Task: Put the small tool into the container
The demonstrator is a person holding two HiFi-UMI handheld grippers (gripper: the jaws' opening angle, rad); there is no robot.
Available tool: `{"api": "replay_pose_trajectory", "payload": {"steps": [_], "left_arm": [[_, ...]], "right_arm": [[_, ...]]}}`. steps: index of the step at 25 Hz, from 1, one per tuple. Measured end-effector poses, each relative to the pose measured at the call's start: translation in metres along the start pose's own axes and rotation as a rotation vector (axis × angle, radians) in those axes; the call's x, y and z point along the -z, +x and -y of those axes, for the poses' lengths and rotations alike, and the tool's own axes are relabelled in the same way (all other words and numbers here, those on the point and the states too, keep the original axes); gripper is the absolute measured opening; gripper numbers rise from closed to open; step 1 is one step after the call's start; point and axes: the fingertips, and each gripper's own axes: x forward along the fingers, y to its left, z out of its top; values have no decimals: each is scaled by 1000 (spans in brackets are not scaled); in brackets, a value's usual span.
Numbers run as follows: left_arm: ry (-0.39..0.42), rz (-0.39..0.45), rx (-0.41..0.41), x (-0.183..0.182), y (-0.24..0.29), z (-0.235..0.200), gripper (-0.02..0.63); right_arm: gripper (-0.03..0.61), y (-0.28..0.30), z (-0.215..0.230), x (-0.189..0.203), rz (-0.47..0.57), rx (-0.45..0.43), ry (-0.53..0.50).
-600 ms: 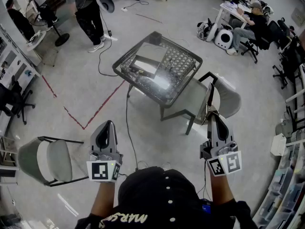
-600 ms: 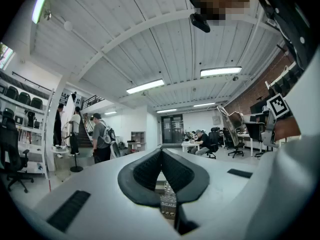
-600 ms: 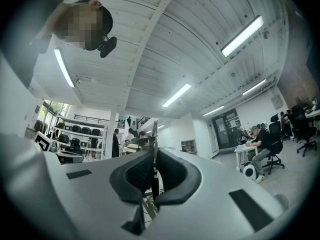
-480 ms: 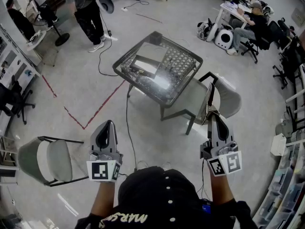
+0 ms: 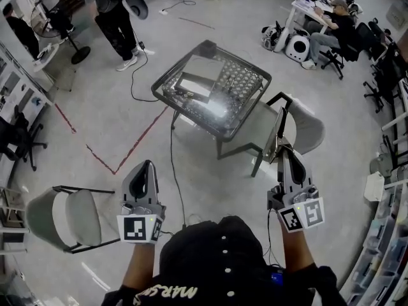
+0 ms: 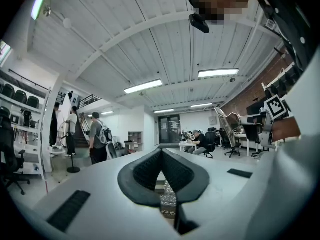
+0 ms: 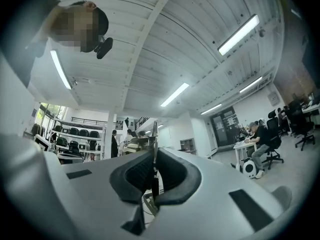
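Right gripper view showed the tool (image 7: 155, 134), a thin metal strip, pinched between the closed jaws of the right gripper (image 7: 153, 168), its long axis running straight out ahead along them. In the head view what looked like the container (image 5: 199, 80) sat on the table (image 5: 160, 89), ahead and to the left of the tool's tip and well apart from it, with a chair (image 5: 305, 131) just beyond the tip. The right gripper was the nearer one and would probably have to carry forward and leftward, while the left gripper (image 5: 143, 167) hung beside it with jaws together on nothing.
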Motion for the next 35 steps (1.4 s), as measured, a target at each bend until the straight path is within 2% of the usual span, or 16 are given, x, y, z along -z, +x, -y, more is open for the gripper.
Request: {"api": "replay_pose_trajectory", "payload": {"steps": [10,15,28,35], "left_arm": [[6,-27,59,14,5,-21,25],[17,-26,79,15,29,-29,25],[21,-37,15,16,146,-56,25],[11,-26,-23,14,207,-52,25]], "right_arm": [[15,13,-19,15,-19,36,-25],[15,38,-12,24,-18,42,-16],[15,147,61,41,-12,12,-15],[15,195,110,41,4,-7,-5]]}}
